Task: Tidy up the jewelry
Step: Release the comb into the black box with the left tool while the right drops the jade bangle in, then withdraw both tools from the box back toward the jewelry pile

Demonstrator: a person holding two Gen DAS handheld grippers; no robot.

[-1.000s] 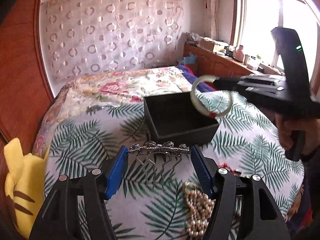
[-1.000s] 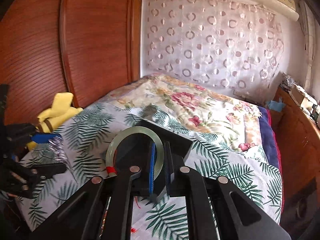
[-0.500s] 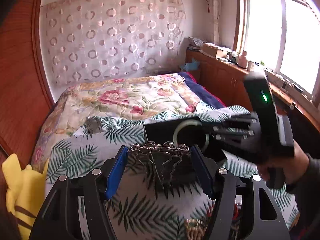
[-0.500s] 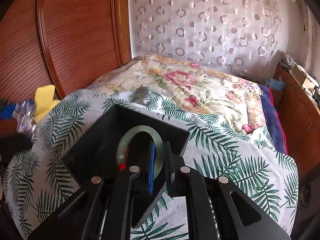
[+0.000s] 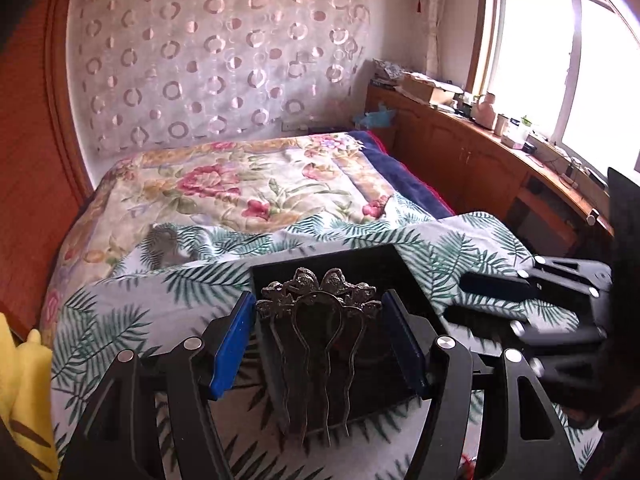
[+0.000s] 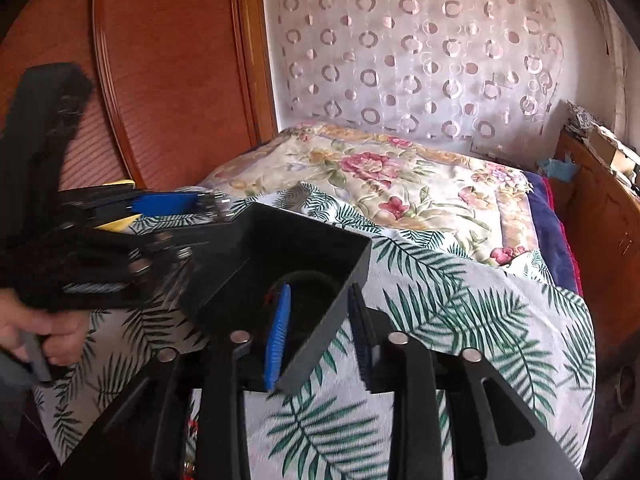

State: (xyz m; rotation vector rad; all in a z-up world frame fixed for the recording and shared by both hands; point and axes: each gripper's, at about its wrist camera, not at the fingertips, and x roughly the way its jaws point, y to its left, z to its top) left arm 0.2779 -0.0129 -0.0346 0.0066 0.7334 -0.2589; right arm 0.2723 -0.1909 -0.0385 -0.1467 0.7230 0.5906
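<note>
My left gripper (image 5: 319, 312) is shut on a silver ornate hair comb (image 5: 318, 340) and holds it over the open black box (image 5: 356, 268) on the palm-print bedspread. My right gripper (image 6: 318, 312) is open, its fingers either side of the box's (image 6: 288, 248) right wall. A dark curved shape with a red thread (image 6: 308, 280), likely the jade bangle, lies inside the box by my left pad. The left gripper shows at the left of the right wrist view (image 6: 168, 204); the right gripper (image 5: 488, 300) is at the right of the left wrist view.
The bed has a floral quilt (image 5: 248, 184) further back. A wooden headboard (image 6: 168, 72) stands at the left. A yellow plush toy (image 5: 20, 380) lies at the bed's left edge. A wooden counter (image 5: 500, 152) with clutter runs under the window.
My right gripper lowered the bangle into the box, opened and let it go. My left gripper carried the comb forward over the box.
</note>
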